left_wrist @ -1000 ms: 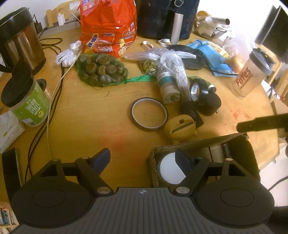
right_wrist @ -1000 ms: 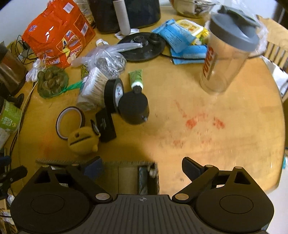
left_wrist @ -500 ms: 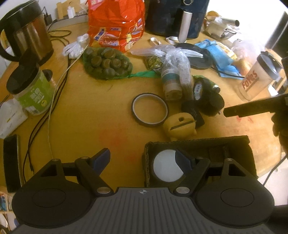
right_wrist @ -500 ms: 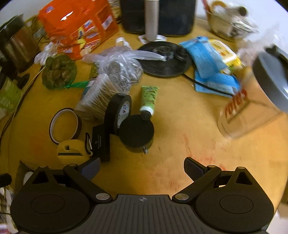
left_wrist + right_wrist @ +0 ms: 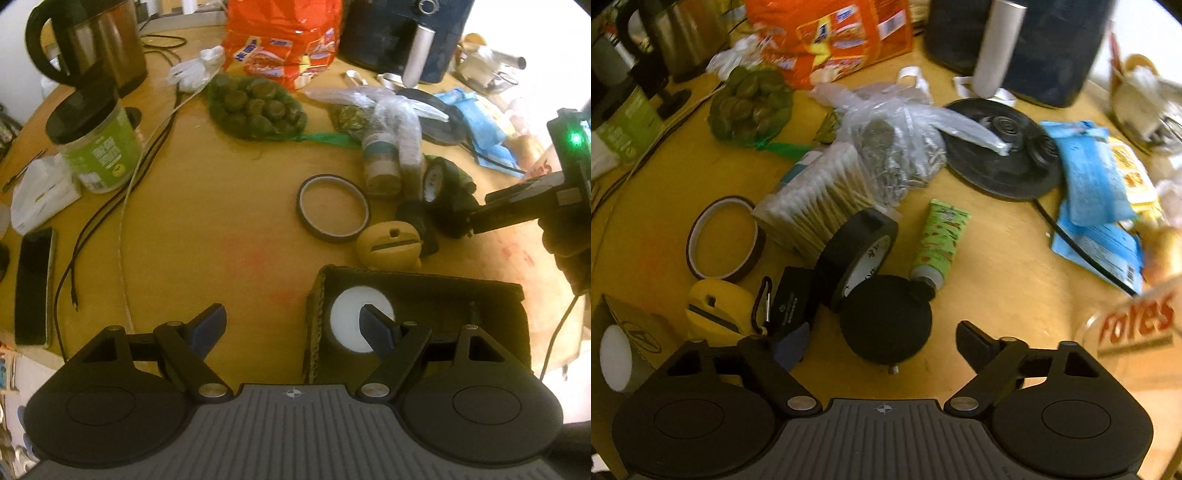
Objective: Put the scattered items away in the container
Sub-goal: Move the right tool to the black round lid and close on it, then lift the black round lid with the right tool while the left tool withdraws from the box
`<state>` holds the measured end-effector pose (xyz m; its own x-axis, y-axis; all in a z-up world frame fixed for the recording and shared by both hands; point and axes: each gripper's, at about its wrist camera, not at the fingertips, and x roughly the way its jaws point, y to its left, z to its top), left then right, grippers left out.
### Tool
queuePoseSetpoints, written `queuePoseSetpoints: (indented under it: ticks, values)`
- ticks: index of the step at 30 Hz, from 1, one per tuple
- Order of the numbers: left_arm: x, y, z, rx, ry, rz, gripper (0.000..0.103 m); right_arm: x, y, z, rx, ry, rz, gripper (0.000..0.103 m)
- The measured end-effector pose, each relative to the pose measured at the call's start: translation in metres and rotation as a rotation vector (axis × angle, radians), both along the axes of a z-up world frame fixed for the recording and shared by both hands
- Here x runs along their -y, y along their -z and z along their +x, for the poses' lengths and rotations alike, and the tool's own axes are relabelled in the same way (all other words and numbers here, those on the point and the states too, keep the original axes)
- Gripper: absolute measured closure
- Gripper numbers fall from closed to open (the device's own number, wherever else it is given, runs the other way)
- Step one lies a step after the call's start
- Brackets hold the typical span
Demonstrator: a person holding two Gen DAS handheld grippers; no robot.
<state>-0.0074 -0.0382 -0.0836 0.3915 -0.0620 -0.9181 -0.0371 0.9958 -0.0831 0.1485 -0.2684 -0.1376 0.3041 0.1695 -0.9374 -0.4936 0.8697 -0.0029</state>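
1. Left wrist view. Left tongs (image 5: 291, 323) spread wide, nothing held; unchanged over the last second. Right finger tip hangs over the box (image 5: 417, 295), above a white disc (image 5: 360, 319) already inside. Since a second ago the table appears tilted further away and the box seen more from above.
2. Same view. Right tongs (image 5: 476, 218) now in from the right edge, tip over the black pile beyond the box; a second ago further right and nearer. Judged: next pick under way, box holding only a little so far.
3. Same view, text: nothing legible on the green jar (image 5: 98, 147) or orange bag (image 5: 284, 40).
4. Right wrist view. Right tongs (image 5: 882, 345) wide open, empty, closer to the clutter than before. Black puck (image 5: 884, 325) just ahead between the fingers, black tape roll (image 5: 857, 251) leaning on it, green tube (image 5: 940, 242) beyond. Box (image 5: 624, 332) now at far left.
5. Same view, text: "Fofes" in red on the shaker (image 5: 1134, 321), far right; other print too blurred.
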Motion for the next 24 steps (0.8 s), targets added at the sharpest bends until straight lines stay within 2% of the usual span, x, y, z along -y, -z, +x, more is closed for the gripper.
queuePoseSetpoints:
  ticks: [11, 16, 24]
  values:
    - [-0.003, -0.001, -0.001, 0.002, -0.042, 0.004, 0.024, -0.014, 0.019, 0.014, -0.023, -0.135, -0.068, 0.041]
    - [-0.002, -0.001, 0.001, 0.007, -0.038, 0.004, 0.024, -0.01, 0.021, 0.018, -0.043, -0.133, -0.044, 0.043]
    - [-0.001, -0.002, 0.003, 0.014, -0.017, 0.0, 0.024, -0.003, 0.016, 0.011, -0.076, -0.063, -0.017, 0.043]
